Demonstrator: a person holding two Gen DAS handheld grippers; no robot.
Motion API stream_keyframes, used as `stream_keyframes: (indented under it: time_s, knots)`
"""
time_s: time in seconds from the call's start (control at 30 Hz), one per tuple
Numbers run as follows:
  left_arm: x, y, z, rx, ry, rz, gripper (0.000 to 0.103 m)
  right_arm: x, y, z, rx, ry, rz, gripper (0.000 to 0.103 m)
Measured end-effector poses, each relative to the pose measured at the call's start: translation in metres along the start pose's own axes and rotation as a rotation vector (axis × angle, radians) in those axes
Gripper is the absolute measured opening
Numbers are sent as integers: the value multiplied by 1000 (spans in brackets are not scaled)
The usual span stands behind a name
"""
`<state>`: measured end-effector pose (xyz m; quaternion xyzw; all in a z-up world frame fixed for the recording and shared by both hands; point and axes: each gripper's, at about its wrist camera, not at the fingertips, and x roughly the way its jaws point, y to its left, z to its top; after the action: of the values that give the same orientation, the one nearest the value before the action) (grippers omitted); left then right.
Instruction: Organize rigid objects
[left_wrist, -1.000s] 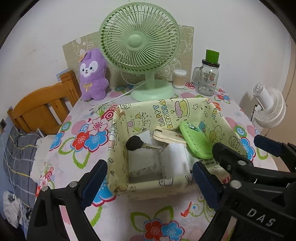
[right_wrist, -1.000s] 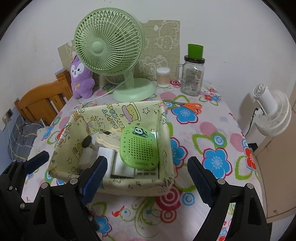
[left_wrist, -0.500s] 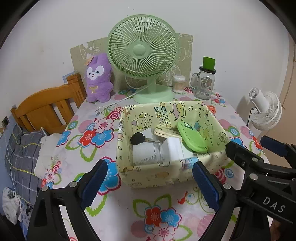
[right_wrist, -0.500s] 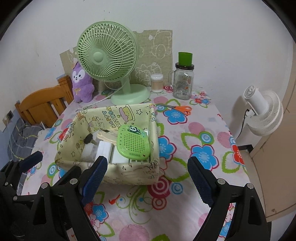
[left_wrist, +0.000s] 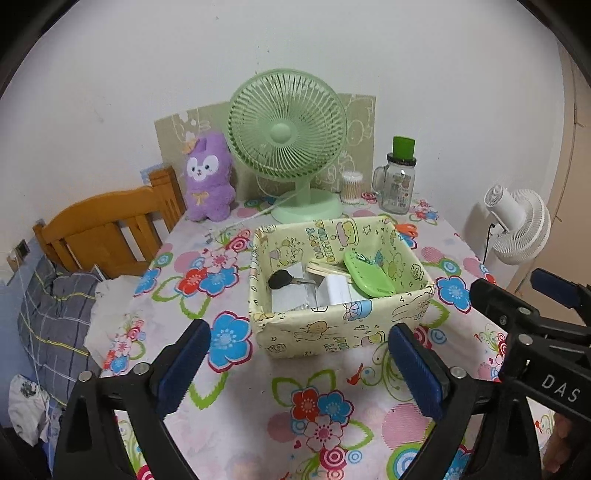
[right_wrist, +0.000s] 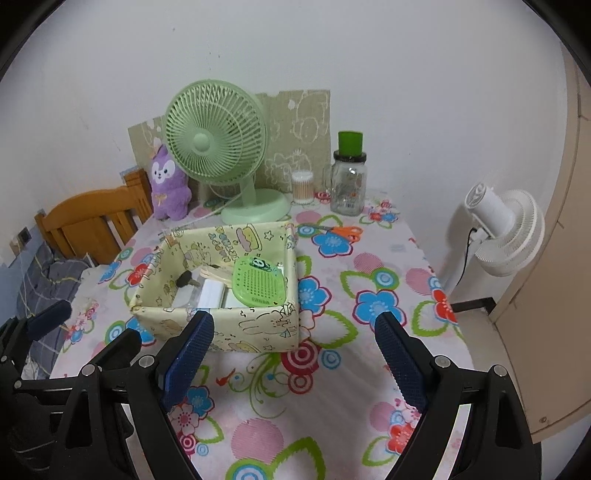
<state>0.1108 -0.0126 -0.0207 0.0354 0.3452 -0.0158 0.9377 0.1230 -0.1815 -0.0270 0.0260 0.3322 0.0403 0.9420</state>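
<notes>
Covering the worktop (left_wrist: 332, 435) is a flowered cloth, with a green fan (left_wrist: 287, 125) at 12 o'clock by the wall. Nearer, at the middle, sits a yellow cartoon-print box (left_wrist: 332, 334); inside it lie white boxes (left_wrist: 334, 293), a green perforated case (left_wrist: 369, 275) leaning at 3 o'clock and a black key (left_wrist: 282, 278) at 9 o'clock. Left claw (left_wrist: 299, 363) and right claw (right_wrist: 293, 356) hover wide open, holding nothing, just short of the box.

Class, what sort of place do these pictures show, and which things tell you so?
Probably a bedroom at home: a flowered tablecloth, a purple plush toy beside a green desk fan, and checked bedding by a wooden bedframe.
</notes>
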Motion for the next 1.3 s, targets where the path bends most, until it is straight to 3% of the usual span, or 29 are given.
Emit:
stream_keyframes:
  time_s: [0.9,1.3]
  knots:
    - [-102,12,-29,-50,-152,4,103,-108,0,-35,-32,-175,-75,100]
    - [-113,8,-41,-37,-163,-9,103,-119,5,-46,-37,-192,-90,102]
